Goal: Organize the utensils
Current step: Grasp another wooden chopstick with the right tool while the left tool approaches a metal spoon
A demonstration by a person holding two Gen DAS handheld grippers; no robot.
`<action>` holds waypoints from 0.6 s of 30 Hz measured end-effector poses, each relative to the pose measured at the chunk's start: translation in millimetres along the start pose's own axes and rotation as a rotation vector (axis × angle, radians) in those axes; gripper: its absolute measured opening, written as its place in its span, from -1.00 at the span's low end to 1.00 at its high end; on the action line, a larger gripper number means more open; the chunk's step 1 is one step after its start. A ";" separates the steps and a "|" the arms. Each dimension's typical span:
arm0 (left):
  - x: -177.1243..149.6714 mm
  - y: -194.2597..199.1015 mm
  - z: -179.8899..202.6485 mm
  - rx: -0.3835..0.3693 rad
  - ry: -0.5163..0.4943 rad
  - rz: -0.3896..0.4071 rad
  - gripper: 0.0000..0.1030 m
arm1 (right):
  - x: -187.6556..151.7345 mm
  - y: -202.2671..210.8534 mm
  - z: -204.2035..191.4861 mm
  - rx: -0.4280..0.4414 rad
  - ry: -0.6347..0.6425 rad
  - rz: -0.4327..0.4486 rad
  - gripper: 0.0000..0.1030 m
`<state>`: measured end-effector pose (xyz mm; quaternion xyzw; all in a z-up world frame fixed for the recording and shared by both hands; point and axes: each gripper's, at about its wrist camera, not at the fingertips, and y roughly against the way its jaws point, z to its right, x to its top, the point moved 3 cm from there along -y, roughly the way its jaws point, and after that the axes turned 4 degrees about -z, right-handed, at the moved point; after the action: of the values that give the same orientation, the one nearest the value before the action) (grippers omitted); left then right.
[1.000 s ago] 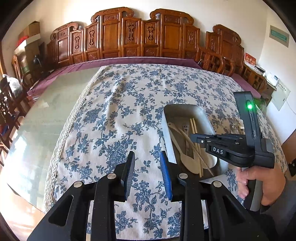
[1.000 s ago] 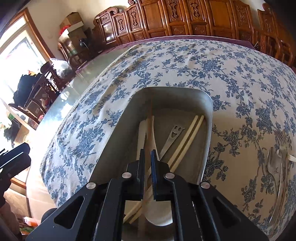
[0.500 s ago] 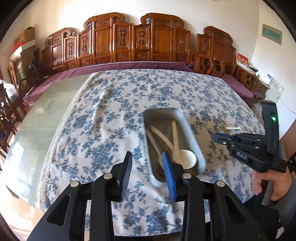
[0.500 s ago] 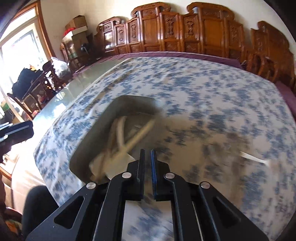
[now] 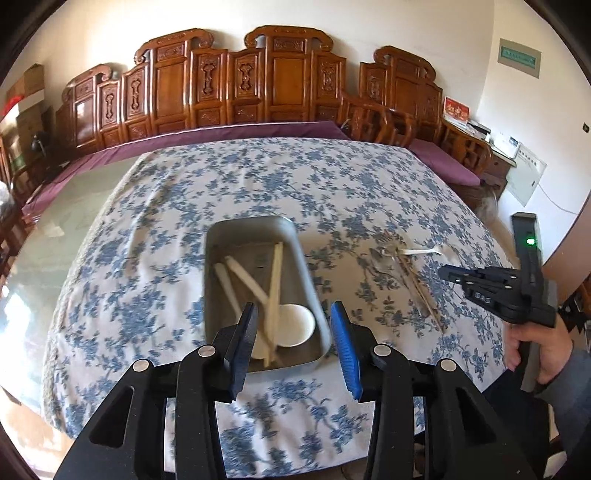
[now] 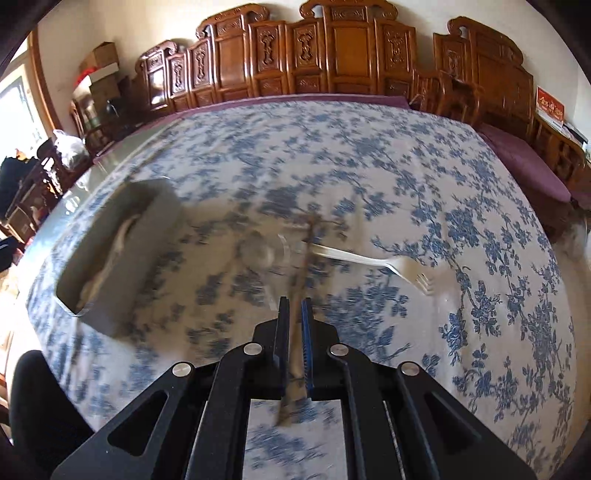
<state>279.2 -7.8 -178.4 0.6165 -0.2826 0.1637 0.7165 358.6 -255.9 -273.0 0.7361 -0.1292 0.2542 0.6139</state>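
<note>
Left wrist view: the left gripper [image 5: 293, 341] hangs over the metal tray [image 5: 221, 236], jaws just opening, empty. Right gripper [image 6: 294, 345] at lower centre stays closed.

A long row of carved wooden chairs [image 5: 273, 77] stands against a pale wall [image 5: 332, 22]. The wood is reddish brown and shiny. Purple cushions [image 5: 447, 162] lie on the seats. In front is a big counter [image 5: 40, 236] with a glass top, and a white cloth with blue flowers [image 5: 258, 177] covers most of it. Cardboard boxes [image 6: 101, 70] are stacked in the left corner. Bright daylight comes in through a window [image 6: 14, 107] on the left. On the right, a red card [image 5: 457, 109] and a white box [image 5: 508, 140] sit on a small wooden stand.
</note>
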 end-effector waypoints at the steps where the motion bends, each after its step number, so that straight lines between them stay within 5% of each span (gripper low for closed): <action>1: 1.0 -4.7 3.0 -0.001 -0.001 -0.007 -0.24 | 0.5 -8.9 4.0 0.007 -0.007 -0.009 -0.83; 18: -1.4 -59.9 40.0 0.024 -0.053 -0.105 -0.24 | 3.8 -49.8 -2.0 0.018 0.047 -0.021 -0.82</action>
<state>304.9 -57.8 -223.4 0.6429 -0.2667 0.1129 0.7091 386.4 -242.9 -312.4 0.7369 -0.1050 0.2661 0.6125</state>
